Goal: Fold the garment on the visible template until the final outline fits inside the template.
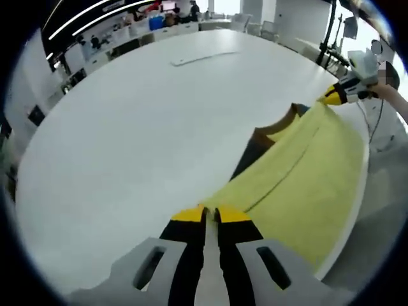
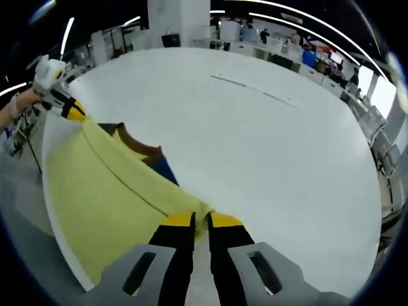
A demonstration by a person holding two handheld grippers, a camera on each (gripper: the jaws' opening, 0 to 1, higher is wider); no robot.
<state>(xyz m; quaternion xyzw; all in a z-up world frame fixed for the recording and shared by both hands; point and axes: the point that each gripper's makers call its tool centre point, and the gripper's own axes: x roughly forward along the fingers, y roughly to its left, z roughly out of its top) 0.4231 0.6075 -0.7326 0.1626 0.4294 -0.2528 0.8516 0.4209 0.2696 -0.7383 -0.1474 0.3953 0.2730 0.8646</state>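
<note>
Lying beyond garment [image 1: 306, 172]: white strip [image 1: 204, 58] on table [image 1: 127, 140].

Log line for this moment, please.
left gripper: shut on garment | right gripper: shut on garment | garment: yellow, stretched between both at table edge | template: can't tell

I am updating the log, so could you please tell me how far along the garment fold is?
Early stage. Done: both claws grip the yellow fabric garment, the left claw at one edge and the right claw at the other. In hand: it is stretched between them at the white table edge. Left: all folding; no finished fold yet.
</note>
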